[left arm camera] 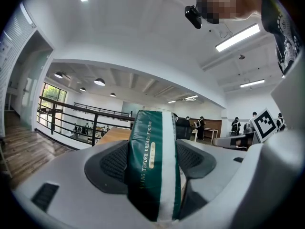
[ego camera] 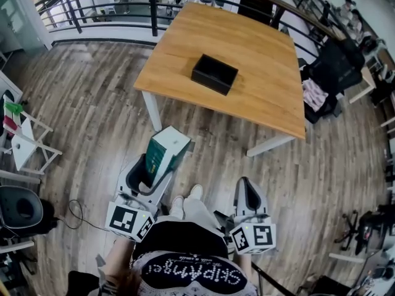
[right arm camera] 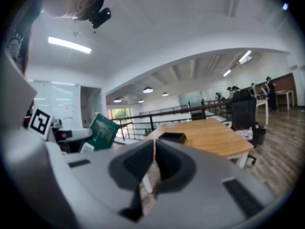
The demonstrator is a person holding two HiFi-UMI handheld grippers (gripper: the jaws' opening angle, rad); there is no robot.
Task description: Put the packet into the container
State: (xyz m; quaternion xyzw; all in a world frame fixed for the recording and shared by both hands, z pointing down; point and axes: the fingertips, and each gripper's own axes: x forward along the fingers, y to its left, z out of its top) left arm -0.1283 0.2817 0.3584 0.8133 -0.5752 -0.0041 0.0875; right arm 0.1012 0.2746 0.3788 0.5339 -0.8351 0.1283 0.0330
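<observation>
Wood-plank floor (ego camera: 92, 103) fills most of the head view, with a black metal railing (ego camera: 123, 5) across the top edge. A pale wooden bench (ego camera: 259, 73) on white legs stands in the upper middle of the frame. On it, a little left of its centre, sits the container (ego camera: 214, 74), a low black rectangular box, alone on the top. A white folding chair (ego camera: 24, 140) stands at the left edge, and a dark office chair (ego camera: 336, 66) draped with cloth stands beside the bench's right side.

Low in the frame, left of centre, the left tongs (ego camera: 154, 165) grip the packet (ego camera: 165, 153), a dark green pack with a white stripe. It stands up out of the jaws and leans toward the bench, well apart from the container. The left gripper view shows both padded jaws pressed against the packet's flat sides, its narrow striped edge facing the camera with gold lettering running along it.

The right tongs (ego camera: 248, 187) sit low and right of centre, above the floor. In the right gripper view their jaws are clenched on nothing, only a thin slit between the pads. Beyond them lie the bench and container, with the packet at mid-left.

The person's pale shoes (ego camera: 188, 196) show between the two tongs.
</observation>
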